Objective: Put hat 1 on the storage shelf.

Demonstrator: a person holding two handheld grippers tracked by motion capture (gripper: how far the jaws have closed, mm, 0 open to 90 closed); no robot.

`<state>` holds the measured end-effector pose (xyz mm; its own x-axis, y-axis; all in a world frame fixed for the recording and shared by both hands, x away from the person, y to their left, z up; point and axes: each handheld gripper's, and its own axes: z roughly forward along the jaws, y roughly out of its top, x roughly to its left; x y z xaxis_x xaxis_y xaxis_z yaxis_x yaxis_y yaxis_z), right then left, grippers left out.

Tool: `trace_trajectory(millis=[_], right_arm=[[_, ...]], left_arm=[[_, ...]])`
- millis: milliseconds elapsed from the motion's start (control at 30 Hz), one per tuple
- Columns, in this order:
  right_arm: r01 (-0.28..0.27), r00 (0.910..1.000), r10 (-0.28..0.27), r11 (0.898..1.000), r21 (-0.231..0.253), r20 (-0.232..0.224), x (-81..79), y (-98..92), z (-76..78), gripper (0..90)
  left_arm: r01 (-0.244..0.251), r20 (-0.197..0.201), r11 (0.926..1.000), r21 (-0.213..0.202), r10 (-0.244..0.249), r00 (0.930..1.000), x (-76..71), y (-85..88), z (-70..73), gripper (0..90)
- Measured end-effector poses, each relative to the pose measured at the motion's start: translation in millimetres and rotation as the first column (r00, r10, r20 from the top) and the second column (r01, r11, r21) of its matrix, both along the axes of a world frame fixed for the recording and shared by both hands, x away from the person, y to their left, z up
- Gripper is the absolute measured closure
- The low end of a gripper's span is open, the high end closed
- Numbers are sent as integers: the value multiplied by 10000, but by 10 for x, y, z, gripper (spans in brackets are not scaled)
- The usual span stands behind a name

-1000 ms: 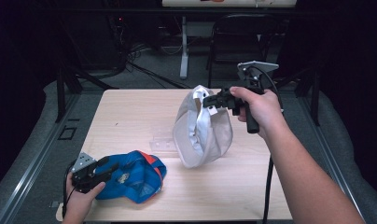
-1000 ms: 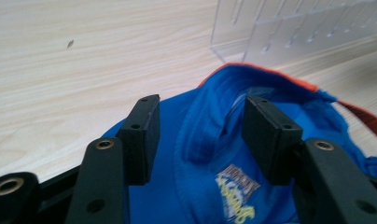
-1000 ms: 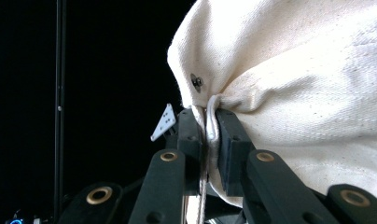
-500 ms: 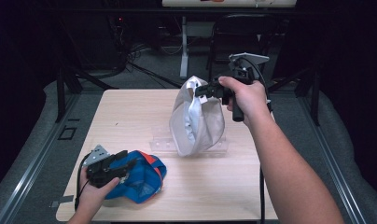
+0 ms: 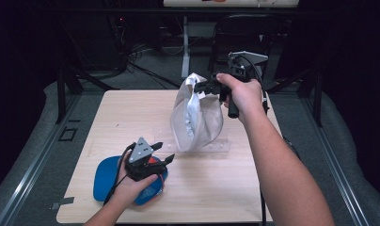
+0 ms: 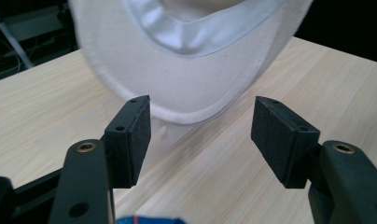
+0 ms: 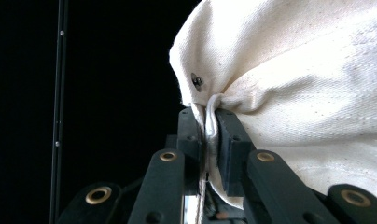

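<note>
White cap [image 5: 195,117], soft light cloth with a stiffer brim, hanging from the right gripper [image 5: 208,87] above the table [image 5: 131,113]; best taken at the brim edge or rear band, crown likely to crumple. Right gripper [image 7: 210,140] clamped tight on a bunched fold of the cap [image 7: 294,84] just below a small metal eyelet. Left gripper [image 6: 200,135] having just been opening, jaws wide apart and empty, brim [image 6: 186,79] directly ahead, not touching. Blue cap [image 5: 113,176] beneath the left gripper [image 5: 162,153]. Clear stand [image 5: 216,147], faint, apparently under the white cap.

Dim room, evenly lit tabletop, soft blur throughout.
</note>
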<state>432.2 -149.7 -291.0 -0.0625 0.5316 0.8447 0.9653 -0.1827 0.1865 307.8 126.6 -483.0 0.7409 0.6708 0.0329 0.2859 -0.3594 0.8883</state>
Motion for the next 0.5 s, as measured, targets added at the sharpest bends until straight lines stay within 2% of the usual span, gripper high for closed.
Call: trace_trajectory(millis=[67,133,167,200,233,300,367,400,500], right_arm=[[-55,10000,55,10000,-3,-20,0,10,4,813],[-28,10000,28,10000,-11,-24,1,20,3,812],[-28,10000,28,10000,-11,-24,1,20,3,812],[-42,10000,42,10000,-24,-16,0,28,7,812],[-42,10000,42,10000,-24,-16,0,28,7,812],[-34,10000,34,10000,-3,48,-8,39,18,812],[-100,9999,100,9999,-26,70,-18,46,24,812],[-100,9999,100,10000,-3,57,-22,54,27,812],[-142,9999,142,9999,-18,89,-30,65,26,811]], left_arm=[[63,5,9999,84,-63,10000,8,-61,-2,382],[124,85,9994,335,-126,9999,21,-232,-6,379],[124,85,9994,335,-126,9999,21,-232,-6,379],[144,217,9985,536,-156,9996,34,-358,-15,380],[144,217,9985,536,-156,9996,34,-358,-15,388],[3,184,9944,1053,-23,9998,49,-489,-36,415],[-71,117,9901,1405,55,9999,69,-535,-52,481],[-42,39,9898,1422,37,10000,80,-547,-61,538],[-170,143,9870,1597,149,9998,91,-543,-61,670]])
